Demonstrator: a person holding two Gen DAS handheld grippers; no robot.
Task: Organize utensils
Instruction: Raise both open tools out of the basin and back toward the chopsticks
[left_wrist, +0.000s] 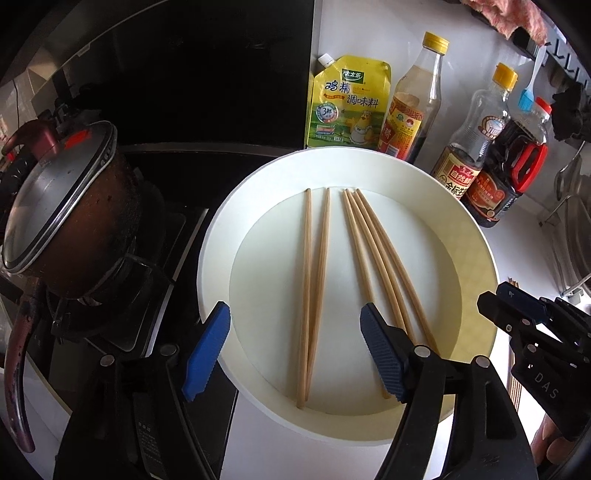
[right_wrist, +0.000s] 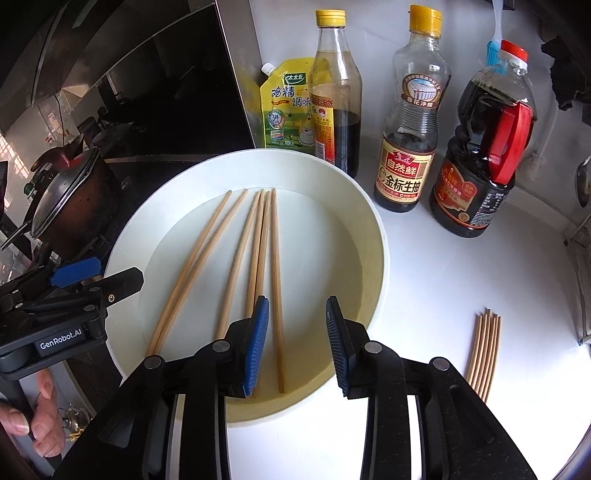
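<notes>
Several wooden chopsticks (left_wrist: 317, 280) lie in a round white basin (left_wrist: 221, 236) on the counter, a pair on the left and three on the right. My left gripper (left_wrist: 291, 354) is open above the near side of the basin, empty, with the left pair between its blue pads. In the right wrist view the same chopsticks (right_wrist: 258, 258) lie in the basin (right_wrist: 125, 236). My right gripper (right_wrist: 297, 347) is open and empty over the basin's near right part, with the rightmost chopstick (right_wrist: 276, 280) between its pads. A bundle of several chopsticks (right_wrist: 484, 354) lies on the white counter to the right.
Sauce bottles (right_wrist: 410, 122) and a yellow seasoning pouch (right_wrist: 286, 107) stand behind the basin. A dark pot with a lid (left_wrist: 70, 206) sits on the stove at left. The other gripper shows at each view's edge (left_wrist: 532, 332).
</notes>
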